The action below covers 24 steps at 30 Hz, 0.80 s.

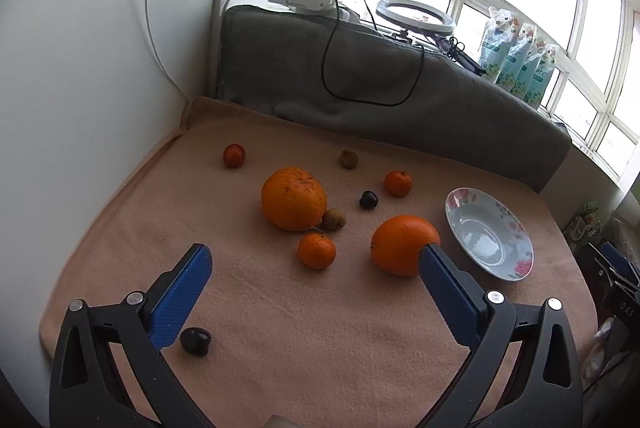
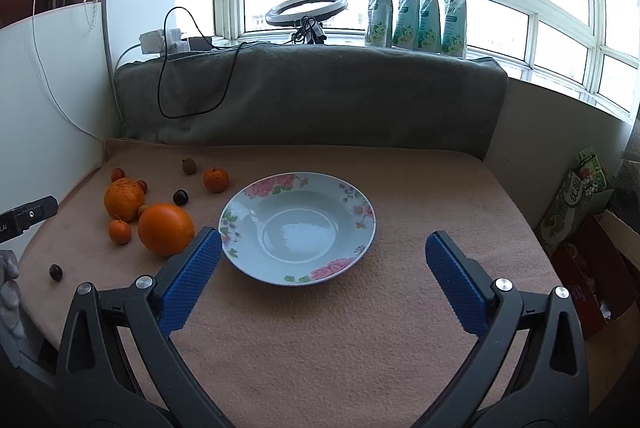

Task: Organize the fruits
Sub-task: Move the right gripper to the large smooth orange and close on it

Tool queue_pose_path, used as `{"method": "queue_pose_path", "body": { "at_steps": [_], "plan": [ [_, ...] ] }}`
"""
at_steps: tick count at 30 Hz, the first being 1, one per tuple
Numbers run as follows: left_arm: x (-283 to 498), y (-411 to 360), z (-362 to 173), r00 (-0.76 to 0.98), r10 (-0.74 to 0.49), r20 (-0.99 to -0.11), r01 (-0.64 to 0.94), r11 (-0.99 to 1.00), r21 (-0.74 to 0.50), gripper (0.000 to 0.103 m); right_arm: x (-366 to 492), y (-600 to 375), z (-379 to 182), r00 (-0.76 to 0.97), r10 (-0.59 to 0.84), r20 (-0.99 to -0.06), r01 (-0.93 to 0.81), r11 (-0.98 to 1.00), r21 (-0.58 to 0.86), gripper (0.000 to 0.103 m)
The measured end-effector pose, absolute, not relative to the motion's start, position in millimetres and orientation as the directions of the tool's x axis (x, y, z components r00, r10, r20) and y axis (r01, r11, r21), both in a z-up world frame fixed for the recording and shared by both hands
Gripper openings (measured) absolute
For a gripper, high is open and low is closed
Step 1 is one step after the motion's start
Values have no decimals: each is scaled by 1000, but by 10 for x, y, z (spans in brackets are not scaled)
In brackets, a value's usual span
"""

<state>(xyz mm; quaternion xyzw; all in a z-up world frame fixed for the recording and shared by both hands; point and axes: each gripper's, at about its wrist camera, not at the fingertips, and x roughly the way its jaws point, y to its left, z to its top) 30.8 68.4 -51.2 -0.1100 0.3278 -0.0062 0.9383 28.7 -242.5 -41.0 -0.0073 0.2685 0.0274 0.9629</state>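
Fruits lie scattered on a peach cloth. In the left wrist view I see a large orange [image 1: 294, 198], a second orange [image 1: 400, 244], a small mandarin [image 1: 316, 251], another mandarin [image 1: 398, 183], a dark cherry [image 1: 368, 199], a near cherry [image 1: 195, 341] and brownish small fruits [image 1: 334, 219]. An empty floral plate [image 1: 516, 260] sits to the right. My left gripper [image 1: 316, 260] is open above the cloth, empty. In the right wrist view my right gripper [image 2: 324, 248] is open and empty just before the plate [image 2: 340, 264]; the orange [image 2: 166, 229] lies left of it.
A grey blanket-covered backrest [image 2: 312, 96] bounds the far side, with a black cable [image 2: 192, 84], power strip [image 2: 160, 40], ring light [image 2: 308, 8] and several refill pouches [image 2: 416, 12] on the sill. A white wall [image 1: 80, 68] stands at left. Boxes [image 2: 584, 228] stand at right.
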Motion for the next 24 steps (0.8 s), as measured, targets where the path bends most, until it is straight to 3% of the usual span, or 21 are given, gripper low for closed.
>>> {"method": "queue_pose_path", "body": {
  "at_steps": [10, 20, 24],
  "plan": [
    [397, 713, -674, 759, -164, -630, -24, 960, -279, 92, 858, -2117, -459, 716, 350, -604, -325, 933, 155, 103],
    [495, 459, -808, 713, -289, -639, 63, 934, -353, 78, 1575, -1712, -562, 442, 571, -692, -511, 794, 329, 103],
    [542, 301, -854, 689, -344, -637, 106, 918, -381, 72, 1761, -1473, -614, 358, 592, -722, -571, 751, 332, 93]
  ]
}}
